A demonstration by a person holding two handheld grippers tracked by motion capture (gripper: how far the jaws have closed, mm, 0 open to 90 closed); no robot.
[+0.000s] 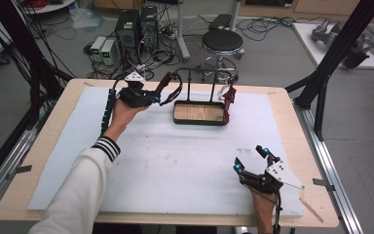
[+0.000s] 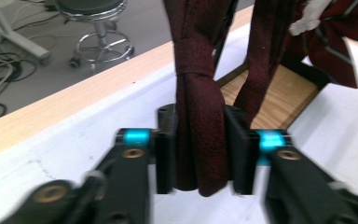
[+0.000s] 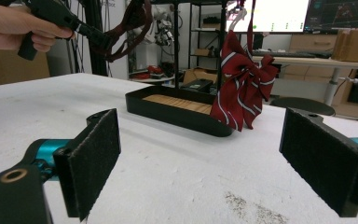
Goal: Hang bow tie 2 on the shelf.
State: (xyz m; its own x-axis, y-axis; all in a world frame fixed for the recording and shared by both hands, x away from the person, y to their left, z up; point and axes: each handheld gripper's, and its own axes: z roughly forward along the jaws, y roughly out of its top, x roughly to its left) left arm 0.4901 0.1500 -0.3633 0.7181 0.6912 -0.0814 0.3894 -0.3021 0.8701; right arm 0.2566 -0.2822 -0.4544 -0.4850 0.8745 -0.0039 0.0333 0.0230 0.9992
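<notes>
A dark red tie [image 1: 171,88] hangs looped from the black rack [image 1: 202,73] that rises over a black wooden-bottomed tray [image 1: 199,113]. My left gripper [image 1: 152,97] is shut on this tie [image 2: 198,140], left of the tray. In the right gripper view the same tie [image 3: 130,28] stretches from the left gripper [image 3: 93,35] up to the rack. A striped red bow tie [image 1: 229,99] hangs from the rack's right end [image 3: 242,88] over the tray's rim [image 3: 177,116]. My right gripper [image 1: 252,158] stands open near the front right, jaws wide with nothing between them [image 3: 200,158].
A white mat [image 1: 175,151] covers the wooden table [image 1: 311,170]. A black stool [image 1: 222,41] and computer towers [image 1: 136,27] stand on the floor behind. A black frame post [image 1: 331,63] rises at the right.
</notes>
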